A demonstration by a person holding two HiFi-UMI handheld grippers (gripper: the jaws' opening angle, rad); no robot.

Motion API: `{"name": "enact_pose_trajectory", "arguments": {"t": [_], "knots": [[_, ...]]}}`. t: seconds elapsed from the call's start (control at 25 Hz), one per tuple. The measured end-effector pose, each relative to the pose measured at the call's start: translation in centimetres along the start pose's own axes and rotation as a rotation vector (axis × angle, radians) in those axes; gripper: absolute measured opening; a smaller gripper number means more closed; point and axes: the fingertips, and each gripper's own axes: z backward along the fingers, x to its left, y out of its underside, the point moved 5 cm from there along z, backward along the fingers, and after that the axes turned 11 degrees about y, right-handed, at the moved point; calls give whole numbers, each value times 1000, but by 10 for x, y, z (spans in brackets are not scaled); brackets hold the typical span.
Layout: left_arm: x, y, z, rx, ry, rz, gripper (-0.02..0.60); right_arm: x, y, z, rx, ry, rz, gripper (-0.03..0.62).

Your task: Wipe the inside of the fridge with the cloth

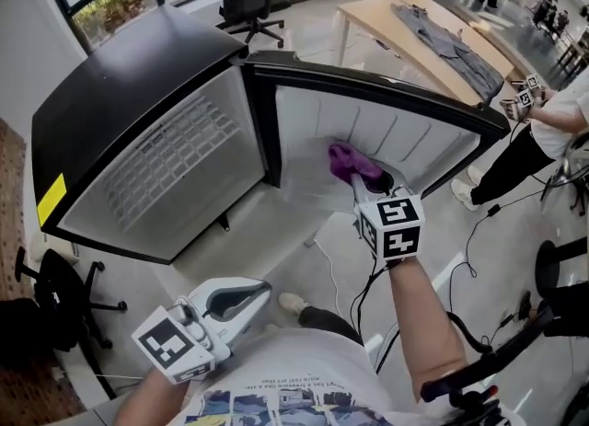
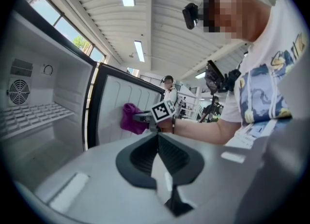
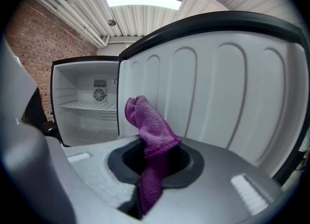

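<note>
The black fridge [image 1: 129, 74] stands with its door [image 1: 414, 130] swung wide, white ribbed liner facing me. My right gripper [image 1: 361, 183] is shut on the purple cloth [image 1: 353, 163], whose bunched end rests against the lower part of the door liner. In the right gripper view the cloth [image 3: 151, 127] rises from between the jaws in front of the liner [image 3: 223, 92], with the fridge cavity [image 3: 89, 107] to the left. My left gripper [image 1: 263, 290] hangs shut and empty near my chest, away from the fridge. Its view shows the cloth [image 2: 131, 118] and a wire shelf [image 2: 29, 114].
A cable [image 1: 479, 231] trails on the floor right of the door. A second person [image 1: 552, 125] stands at the far right. A wooden table [image 1: 405, 24] with a grey garment and an office chair [image 1: 248, 1] are behind the fridge; a black chair [image 1: 55, 295] is at my left.
</note>
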Motion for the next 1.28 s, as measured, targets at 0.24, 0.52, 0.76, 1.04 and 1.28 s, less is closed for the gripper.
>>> {"name": "enact_pose_trajectory", "arguments": {"t": [0.24,0.52,0.76,1.04,1.28], "knots": [[-3,-4,-15,25,67,-15,6,-34,13,21,18,99,-16,54],[-4,-4,-26,50,131,-30,6,-73,30,43,44,215,-48,54],[-4,-6,-31,74,164,-45,5,-92,37,55,53,283,-69,54],[-10,-10,-42,88,202,-61,6,-109,44,71,62,335,-77,54],[-14,-10,-45,75,201,-56,6,-100,40,84,53,302,-68,54]]}}
